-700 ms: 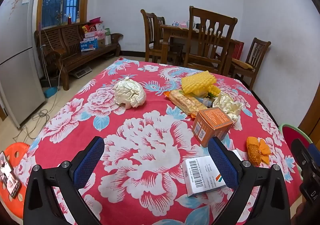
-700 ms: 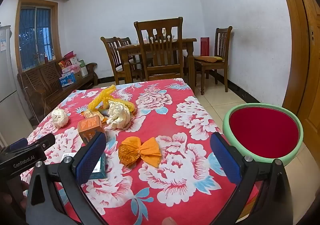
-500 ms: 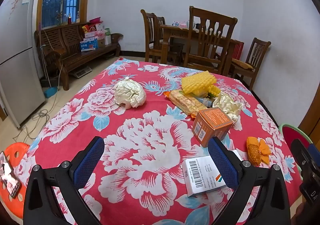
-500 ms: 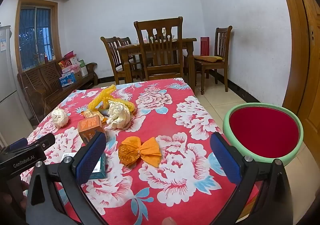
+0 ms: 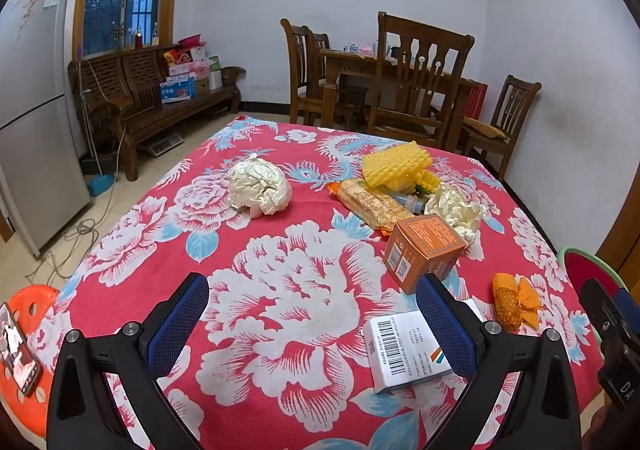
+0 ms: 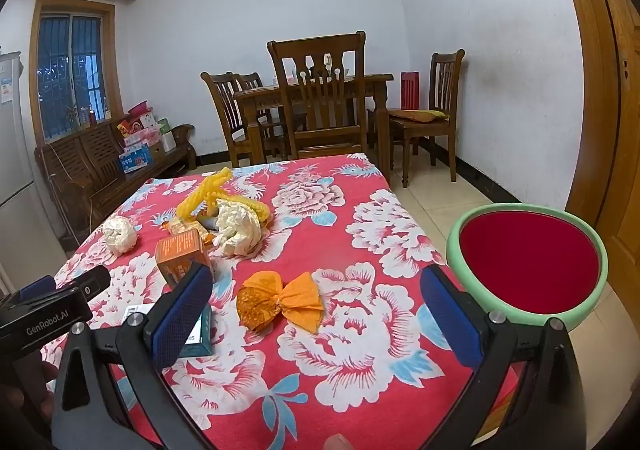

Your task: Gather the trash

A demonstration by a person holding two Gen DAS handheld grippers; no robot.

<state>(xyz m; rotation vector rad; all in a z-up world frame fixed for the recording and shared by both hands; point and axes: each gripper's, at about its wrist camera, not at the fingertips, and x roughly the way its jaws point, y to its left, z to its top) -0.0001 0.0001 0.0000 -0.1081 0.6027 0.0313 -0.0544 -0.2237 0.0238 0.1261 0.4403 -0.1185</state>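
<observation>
Trash lies on a red flowered tablecloth: a crumpled white paper ball, yellow foam netting, a snack packet, a second white wad, an orange box, a white barcode box and an orange wrapper. My left gripper is open and empty above the near table edge. My right gripper is open and empty just short of the orange wrapper. A green-rimmed red bin stands right of the table.
A dining table with wooden chairs stands behind. A wooden bench and a fridge are at the left. An orange stool with a phone sits low left. The left gripper's body shows in the right wrist view.
</observation>
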